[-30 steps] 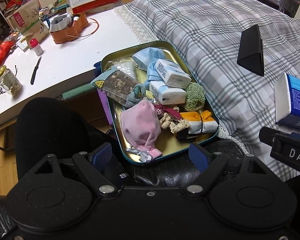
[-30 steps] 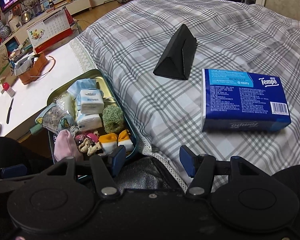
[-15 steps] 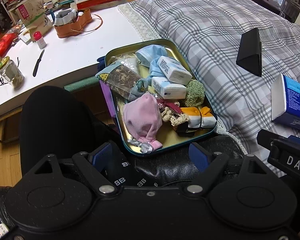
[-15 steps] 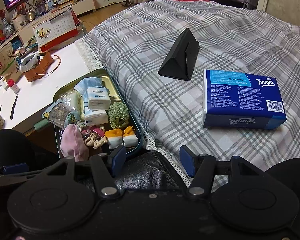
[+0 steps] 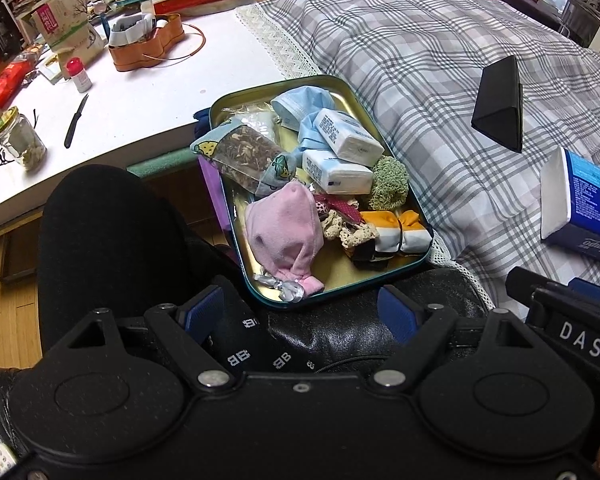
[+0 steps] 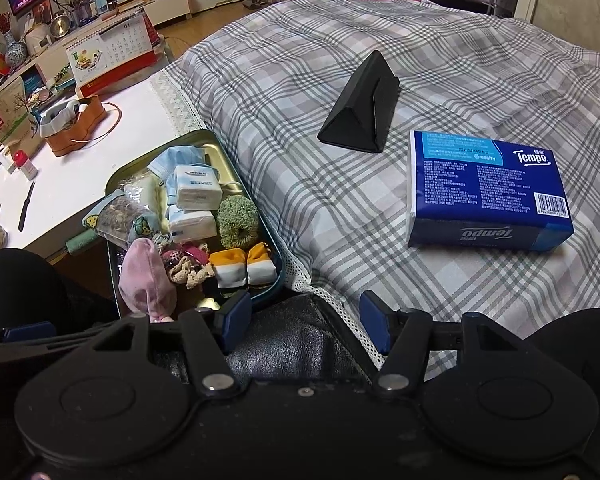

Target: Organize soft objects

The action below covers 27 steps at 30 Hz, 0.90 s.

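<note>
A gold metal tray (image 5: 342,90) (image 6: 228,156) lies at the edge of the plaid cloth, full of soft things: a pink pouch (image 5: 286,228) (image 6: 146,276), a blue face mask (image 5: 304,100), two tissue packs (image 5: 344,136), a green scrunchie (image 5: 390,178) (image 6: 238,220), orange-and-white socks (image 5: 396,230) (image 6: 242,270) and a herb sachet (image 5: 242,156). My left gripper (image 5: 302,316) is open and empty, just short of the tray's near edge. My right gripper (image 6: 304,320) is open and empty, to the right of the tray's near corner.
A blue Tempo tissue pack (image 6: 486,188) and a black triangular case (image 6: 360,114) lie on the plaid cloth (image 6: 380,40). The white table (image 5: 140,92) at left holds a knife (image 5: 76,120), a jar (image 5: 20,144), a brown holder (image 5: 148,46) and a calendar. The person's dark legs lie below both grippers.
Both grippers have drawn back and up a little, so the tray and tissue pack sit slightly farther off. Both stay open. No object has moved.
</note>
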Each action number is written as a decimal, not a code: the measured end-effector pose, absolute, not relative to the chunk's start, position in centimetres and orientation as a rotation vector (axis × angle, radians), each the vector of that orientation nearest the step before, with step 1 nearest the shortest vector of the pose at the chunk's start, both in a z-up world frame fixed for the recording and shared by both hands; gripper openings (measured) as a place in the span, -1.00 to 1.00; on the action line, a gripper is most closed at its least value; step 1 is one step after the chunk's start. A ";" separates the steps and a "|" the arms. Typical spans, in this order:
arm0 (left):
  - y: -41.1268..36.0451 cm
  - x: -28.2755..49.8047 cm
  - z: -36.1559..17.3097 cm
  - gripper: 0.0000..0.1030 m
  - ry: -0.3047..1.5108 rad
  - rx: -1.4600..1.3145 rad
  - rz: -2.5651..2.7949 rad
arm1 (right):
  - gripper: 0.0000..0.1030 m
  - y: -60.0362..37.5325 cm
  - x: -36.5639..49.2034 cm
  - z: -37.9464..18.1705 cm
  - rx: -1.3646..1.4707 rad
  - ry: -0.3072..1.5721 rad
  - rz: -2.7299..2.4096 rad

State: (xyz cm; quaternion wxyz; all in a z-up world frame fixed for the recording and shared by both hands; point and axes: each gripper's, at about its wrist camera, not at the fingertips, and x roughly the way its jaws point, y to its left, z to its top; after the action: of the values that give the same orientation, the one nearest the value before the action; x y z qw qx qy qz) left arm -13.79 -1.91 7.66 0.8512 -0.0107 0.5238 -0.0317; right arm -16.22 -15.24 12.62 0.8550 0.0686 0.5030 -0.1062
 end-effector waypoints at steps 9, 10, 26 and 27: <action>-1.9 -13.8 7.4 0.56 1.113 -0.024 -0.056 | 0.15 -15.3 -16.4 12.6 0.145 1.059 -0.222; -1.8 -13.9 7.4 0.56 1.115 -0.024 -0.056 | 0.15 -15.3 -16.4 12.6 0.146 1.060 -0.222; -1.9 -14.0 7.2 0.56 1.130 -0.025 -0.064 | 0.15 -15.4 -16.4 12.4 0.147 1.071 -0.220; -1.9 -14.0 7.2 0.56 1.131 -0.026 -0.064 | 0.15 -15.4 -16.5 12.4 0.147 1.071 -0.220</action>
State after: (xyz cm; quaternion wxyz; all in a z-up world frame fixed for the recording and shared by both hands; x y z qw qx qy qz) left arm -13.99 -1.89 7.19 0.8438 -0.0122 0.5356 -0.0304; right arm -16.45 -15.35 12.39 0.8516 0.0697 0.5089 -0.1044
